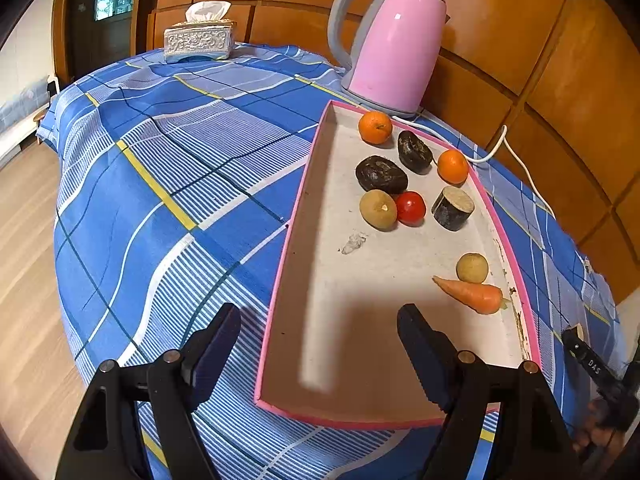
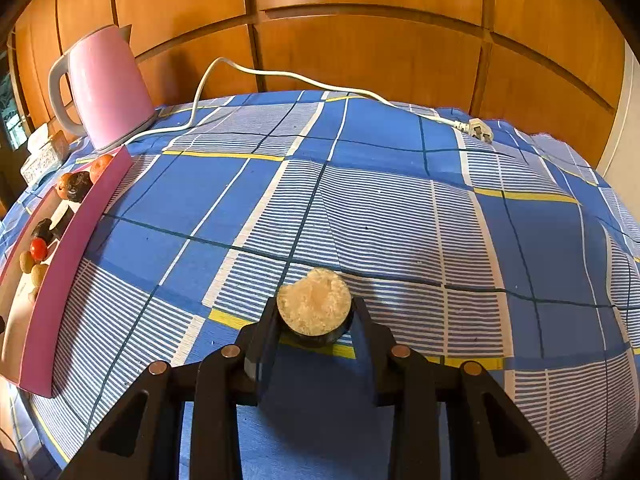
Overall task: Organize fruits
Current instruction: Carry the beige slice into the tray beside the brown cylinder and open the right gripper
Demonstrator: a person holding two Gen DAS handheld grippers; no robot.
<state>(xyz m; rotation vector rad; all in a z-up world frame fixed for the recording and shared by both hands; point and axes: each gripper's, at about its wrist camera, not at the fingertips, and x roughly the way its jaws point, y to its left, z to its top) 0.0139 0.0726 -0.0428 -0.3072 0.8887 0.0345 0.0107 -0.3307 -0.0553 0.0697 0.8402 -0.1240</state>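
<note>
A pink-rimmed tray (image 1: 280,280) lies on the blue checked cloth. It holds two oranges (image 1: 375,127), two dark fruits (image 1: 381,174), a cut dark piece (image 1: 453,208), a red tomato (image 1: 411,208), a kiwi (image 1: 378,209), a small tan fruit (image 1: 472,267) and a carrot (image 1: 472,294). My left gripper (image 1: 320,344) is open and empty over the tray's near end. My right gripper (image 2: 316,320) is shut on a dark-skinned cut piece with a pale face (image 2: 314,302), just above the cloth, right of the tray (image 2: 60,272).
A pink kettle (image 1: 394,44) stands behind the tray, also in the right wrist view (image 2: 106,84). Its white cord and plug (image 2: 478,127) trail across the cloth. A tissue box (image 1: 200,38) sits at the far table corner. Wooden wall panels lie behind.
</note>
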